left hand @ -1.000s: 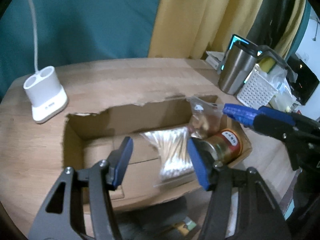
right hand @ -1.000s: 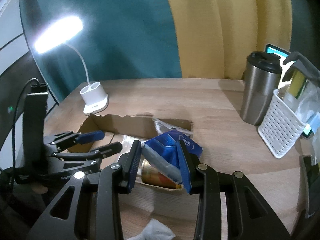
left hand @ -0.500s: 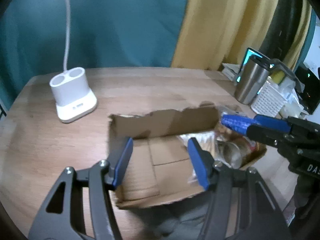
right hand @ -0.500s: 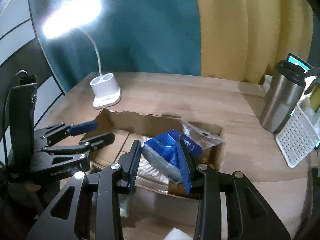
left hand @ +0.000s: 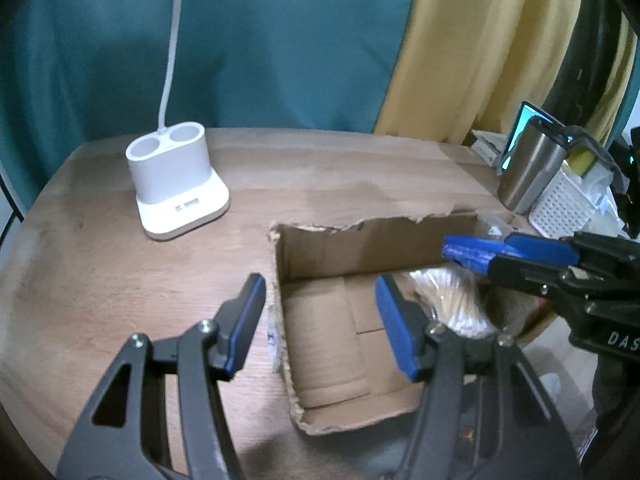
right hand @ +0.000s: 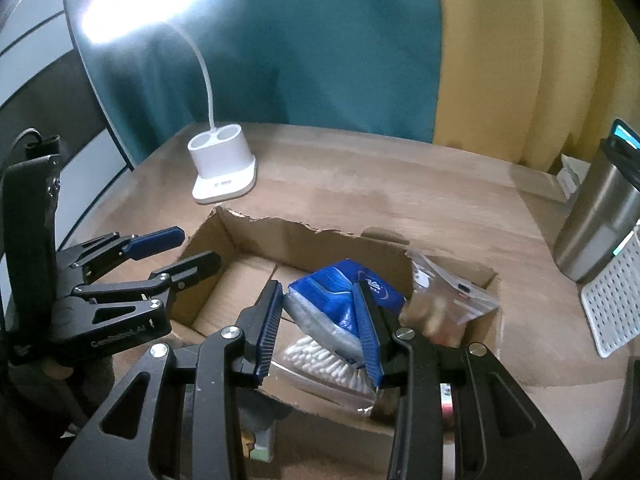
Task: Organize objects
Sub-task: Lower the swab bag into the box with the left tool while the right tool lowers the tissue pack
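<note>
The right gripper [right hand: 320, 322] has its jaws closed partway on a blue tissue pack [right hand: 340, 304], which sits pinched between the two blue pads and sticks out ahead of them, over the box [right hand: 280, 240]. Just under the jaws lies a bag of cotton swabs [right hand: 324, 358] on the box floor. Right of the jaws, inside the box's right end, a clear pouch [right hand: 444, 300] stands tilted against the wall. Left of the jaws the box floor is bare cardboard.

The left gripper [left hand: 320, 316] has its jaws wide apart and holds nothing. Its left pad hangs over the table [left hand: 120, 280] just outside the box's [left hand: 360, 240] left wall, and its right pad is over the box floor, so the wall lies between them. Right of its jaws the swabs [left hand: 452, 304] show, blurred, and the right gripper's [left hand: 472, 254] blue tips cross above them.

Ahead of both jaws, beyond the box's torn back wall, a white lamp base [left hand: 176, 180] stands on the table, well apart from the box. Far right of the jaws a steel tumbler [right hand: 600, 220] stands beside a white basket [right hand: 612, 308]. A teal and yellow curtain [right hand: 360, 40] hangs behind the table
</note>
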Available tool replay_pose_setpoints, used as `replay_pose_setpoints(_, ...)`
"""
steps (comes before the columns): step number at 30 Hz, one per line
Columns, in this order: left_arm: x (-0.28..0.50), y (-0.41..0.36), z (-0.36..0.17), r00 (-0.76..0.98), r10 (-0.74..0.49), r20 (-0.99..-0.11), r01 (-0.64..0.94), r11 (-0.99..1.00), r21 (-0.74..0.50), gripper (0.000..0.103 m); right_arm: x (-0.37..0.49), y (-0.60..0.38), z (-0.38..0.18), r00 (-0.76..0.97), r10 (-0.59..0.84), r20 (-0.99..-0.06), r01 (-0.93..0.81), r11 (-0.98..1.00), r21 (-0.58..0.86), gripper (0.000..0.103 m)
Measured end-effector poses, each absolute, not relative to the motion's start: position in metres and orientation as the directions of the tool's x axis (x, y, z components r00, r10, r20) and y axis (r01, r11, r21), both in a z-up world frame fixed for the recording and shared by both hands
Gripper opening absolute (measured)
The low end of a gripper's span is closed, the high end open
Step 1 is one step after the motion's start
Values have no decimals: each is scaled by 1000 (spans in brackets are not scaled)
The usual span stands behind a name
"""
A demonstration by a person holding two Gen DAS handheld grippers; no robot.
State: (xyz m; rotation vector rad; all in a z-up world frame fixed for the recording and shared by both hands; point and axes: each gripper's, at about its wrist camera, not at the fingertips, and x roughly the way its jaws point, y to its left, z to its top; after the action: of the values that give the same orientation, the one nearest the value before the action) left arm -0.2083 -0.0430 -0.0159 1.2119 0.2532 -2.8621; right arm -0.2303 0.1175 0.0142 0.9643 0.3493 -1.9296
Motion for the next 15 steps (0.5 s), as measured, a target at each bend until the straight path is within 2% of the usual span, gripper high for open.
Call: replay_pose_setpoints(15, -215, -49, -28, -682, 50, -729, 100, -982, -160, 59, -245, 98, 4, -288, -553, -782, 862, -505, 40, 39)
